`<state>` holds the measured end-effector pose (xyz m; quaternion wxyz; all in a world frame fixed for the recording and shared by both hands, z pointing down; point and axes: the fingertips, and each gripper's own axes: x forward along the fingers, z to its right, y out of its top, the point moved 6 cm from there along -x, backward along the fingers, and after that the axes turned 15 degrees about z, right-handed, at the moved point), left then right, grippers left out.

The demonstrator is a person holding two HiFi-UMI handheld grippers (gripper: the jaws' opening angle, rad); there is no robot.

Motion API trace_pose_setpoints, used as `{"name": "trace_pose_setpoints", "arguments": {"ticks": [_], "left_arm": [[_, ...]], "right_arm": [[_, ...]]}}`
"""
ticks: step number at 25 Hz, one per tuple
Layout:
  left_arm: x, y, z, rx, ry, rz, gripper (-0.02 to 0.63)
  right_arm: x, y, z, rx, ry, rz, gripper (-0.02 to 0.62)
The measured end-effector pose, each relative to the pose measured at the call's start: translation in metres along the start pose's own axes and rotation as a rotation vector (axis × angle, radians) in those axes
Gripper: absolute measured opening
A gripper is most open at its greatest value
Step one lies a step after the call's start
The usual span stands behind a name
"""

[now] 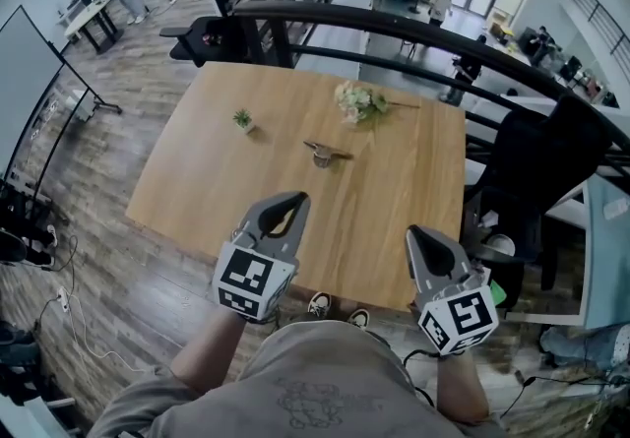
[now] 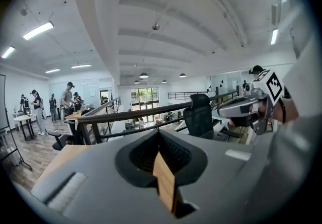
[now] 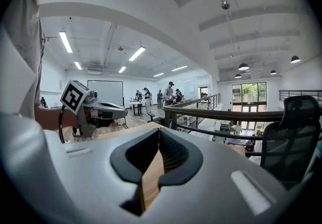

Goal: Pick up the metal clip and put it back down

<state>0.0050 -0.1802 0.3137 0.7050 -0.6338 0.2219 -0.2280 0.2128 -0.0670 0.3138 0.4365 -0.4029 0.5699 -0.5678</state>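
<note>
Left gripper point(image 1: 298, 200): jaws pressed together, empty. Right gripper point(image 1: 415, 233): jaws pressed together, empty. Metal clip point(image 1: 323, 153): on wooden table point(image 1: 197, 180), ahead of both jaws, well apart, nearer the left.

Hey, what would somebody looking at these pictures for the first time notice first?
The left gripper and right gripper, each with a marker cube, hang over the near edge of a wooden table, both shut and empty. A metal clip lies alone near the table's middle. A small plant sits off to the left in the head view, and a bunch of flowers lies toward the far edge.
</note>
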Motion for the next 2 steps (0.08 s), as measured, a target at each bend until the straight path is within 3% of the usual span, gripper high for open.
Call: {"name": "trace_pose_setpoints", "arguments": {"ticks": [2], "left_arm": [[0.0009,0.0003,0.0017,0.003,-0.002,-0.004,0.002]], "right_arm": [[-0.0009,-0.0002,0.0005,-0.005,0.004,0.0,0.011]]}}
